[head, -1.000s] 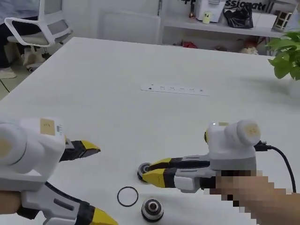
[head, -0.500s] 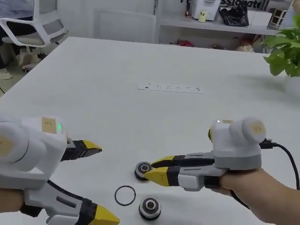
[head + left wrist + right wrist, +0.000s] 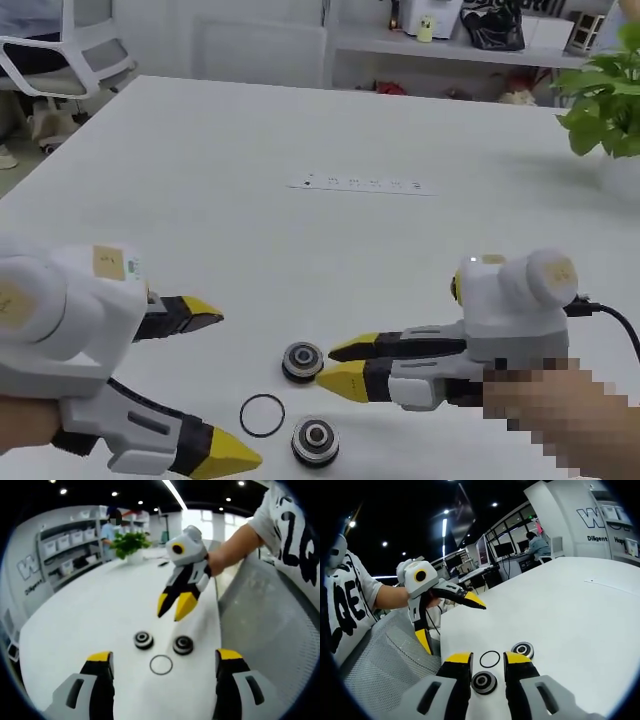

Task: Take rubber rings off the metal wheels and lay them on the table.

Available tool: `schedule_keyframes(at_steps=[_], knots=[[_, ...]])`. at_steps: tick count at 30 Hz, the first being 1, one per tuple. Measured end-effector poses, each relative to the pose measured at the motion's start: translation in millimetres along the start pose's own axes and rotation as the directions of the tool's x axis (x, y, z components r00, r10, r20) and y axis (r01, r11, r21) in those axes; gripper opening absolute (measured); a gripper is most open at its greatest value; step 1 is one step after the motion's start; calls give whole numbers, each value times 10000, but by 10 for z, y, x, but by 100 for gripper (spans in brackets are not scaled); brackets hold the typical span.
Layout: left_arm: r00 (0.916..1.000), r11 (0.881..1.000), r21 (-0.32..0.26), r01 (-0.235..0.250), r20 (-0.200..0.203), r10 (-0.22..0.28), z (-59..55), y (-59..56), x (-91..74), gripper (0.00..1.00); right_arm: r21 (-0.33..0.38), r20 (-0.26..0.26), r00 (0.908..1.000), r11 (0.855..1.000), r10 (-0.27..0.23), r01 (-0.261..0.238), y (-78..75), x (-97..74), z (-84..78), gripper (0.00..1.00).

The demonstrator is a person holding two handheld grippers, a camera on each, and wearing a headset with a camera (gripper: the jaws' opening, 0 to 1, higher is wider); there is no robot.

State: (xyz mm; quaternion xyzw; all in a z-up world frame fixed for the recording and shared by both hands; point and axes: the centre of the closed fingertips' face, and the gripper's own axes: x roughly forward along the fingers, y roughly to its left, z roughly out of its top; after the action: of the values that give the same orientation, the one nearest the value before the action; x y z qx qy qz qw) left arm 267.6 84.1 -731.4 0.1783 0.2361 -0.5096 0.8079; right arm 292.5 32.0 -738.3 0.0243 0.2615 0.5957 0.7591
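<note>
Two small metal wheels with dark rims lie near the table's front edge, one (image 3: 302, 360) farther and one (image 3: 316, 440) nearer. A loose black rubber ring (image 3: 262, 415) lies flat to their left. My right gripper (image 3: 337, 365) comes in from the right, slightly open and holding nothing, its tips just right of the farther wheel. My left gripper (image 3: 220, 387) stands wide open on the left, its jaws framing the ring and wheels from a distance. The left gripper view has the ring (image 3: 161, 664), both wheels (image 3: 143, 640) (image 3: 183, 645) and the right gripper (image 3: 175, 607). The right gripper view has the ring (image 3: 490, 658) between wheels (image 3: 484, 681) (image 3: 522, 650).
A white power strip (image 3: 360, 184) lies mid-table on the white table (image 3: 250, 200). A green plant (image 3: 600, 100) stands at the far right, an office chair (image 3: 70, 50) beyond the far left corner. Shelves run along the back wall.
My right gripper has drawn back a little to the right, off the farther wheel it was touching. The head camera has shifted. Ring, wheels and left gripper stay put.
</note>
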Motion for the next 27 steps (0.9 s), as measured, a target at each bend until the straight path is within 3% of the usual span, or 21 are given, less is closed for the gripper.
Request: schedule_keyframes(at_steps=[27], knots=[[9994,9994,-42,344,21,-344,57,-28,161,81,-541,-536,9985,9985,88,-117,25,-54,-177,25]])
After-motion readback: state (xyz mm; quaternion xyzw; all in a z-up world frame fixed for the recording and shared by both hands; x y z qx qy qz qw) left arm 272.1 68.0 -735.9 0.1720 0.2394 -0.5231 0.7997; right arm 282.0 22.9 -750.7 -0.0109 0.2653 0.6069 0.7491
